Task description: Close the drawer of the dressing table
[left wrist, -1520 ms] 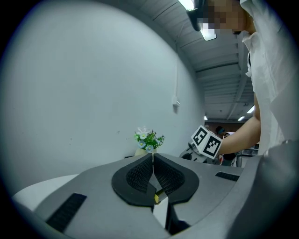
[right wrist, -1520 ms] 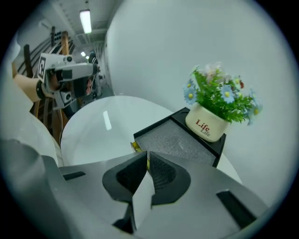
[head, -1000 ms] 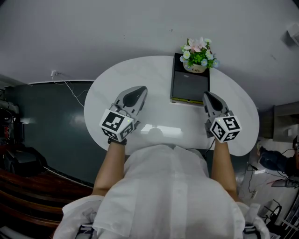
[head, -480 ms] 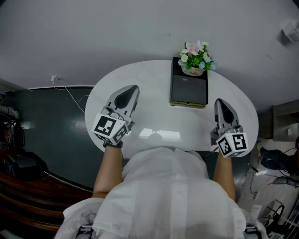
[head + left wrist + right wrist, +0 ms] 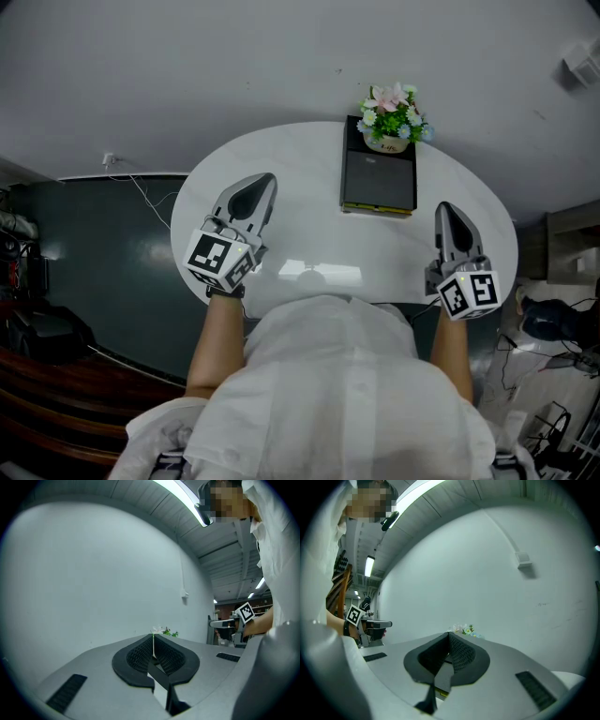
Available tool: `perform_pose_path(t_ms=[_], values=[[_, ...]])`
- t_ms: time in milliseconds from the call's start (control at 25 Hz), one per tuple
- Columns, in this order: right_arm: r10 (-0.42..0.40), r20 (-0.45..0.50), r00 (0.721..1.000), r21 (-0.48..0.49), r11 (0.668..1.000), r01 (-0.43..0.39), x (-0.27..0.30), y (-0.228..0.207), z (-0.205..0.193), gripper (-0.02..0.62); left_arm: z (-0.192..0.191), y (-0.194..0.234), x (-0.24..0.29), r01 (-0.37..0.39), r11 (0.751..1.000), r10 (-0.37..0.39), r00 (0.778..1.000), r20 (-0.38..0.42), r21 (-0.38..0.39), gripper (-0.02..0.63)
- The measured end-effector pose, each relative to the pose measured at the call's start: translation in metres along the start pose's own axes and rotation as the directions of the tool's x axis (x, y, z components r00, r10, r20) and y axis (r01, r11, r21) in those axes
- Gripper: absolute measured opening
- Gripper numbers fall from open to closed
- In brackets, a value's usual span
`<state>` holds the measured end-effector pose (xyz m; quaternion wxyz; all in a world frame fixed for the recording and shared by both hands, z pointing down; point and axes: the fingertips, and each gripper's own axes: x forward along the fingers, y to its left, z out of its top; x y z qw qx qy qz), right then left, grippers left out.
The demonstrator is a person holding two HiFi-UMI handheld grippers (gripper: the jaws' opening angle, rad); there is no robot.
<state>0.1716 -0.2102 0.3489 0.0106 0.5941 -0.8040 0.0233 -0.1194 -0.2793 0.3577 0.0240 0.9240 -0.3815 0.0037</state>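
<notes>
The white oval dressing table fills the middle of the head view. Its drawer does not show; the table's front edge and the person's white shirt cover that area. My left gripper hovers over the table's left part, jaws shut with nothing between them. Over the right part my right gripper is also shut and empty. In the left gripper view the left gripper has its pads closed together. In the right gripper view the right gripper shows the same.
A flat dark box lies at the back of the table with a small pot of flowers on its far end. A grey wall stands behind. A dark floor with a cable lies to the left, cluttered gear to the right.
Both grippers have drawn apart: the left went left and the right went right and back toward the person. Over the last half second they barely moved.
</notes>
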Motion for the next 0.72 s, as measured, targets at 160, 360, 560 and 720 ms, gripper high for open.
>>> perform_pose_path(t_ms=[160,360,560,720], values=[[-0.006,-0.01,1.0,-0.005,1.0,0.006,-0.0022,-0.0012,-0.0025,0.009,-0.0011,-0.0009,-0.0005,0.002,1.0,-0.002,1.0,-0.001,0.002,0.018],[-0.016,-0.01,1.0,-0.01,1.0,0.016,-0.0034,-0.005,-0.0021,0.009,-0.0025,-0.0011,0.0,0.0,1.0,0.0,1.0,-0.001,-0.002,0.018],[-0.026,-0.015,1.0,-0.003,1.0,0.026,-0.0044,-0.0068,-0.0037,0.009,-0.0037,-0.0014,0.0,-0.001,1.0,0.001,1.0,-0.002,-0.004,0.018],[-0.028,-0.017,0.999,-0.007,1.0,0.028,-0.0044,-0.0057,-0.003,0.009,-0.0032,-0.0014,-0.0014,0.0,1.0,0.0,1.0,-0.002,-0.004,0.018]])
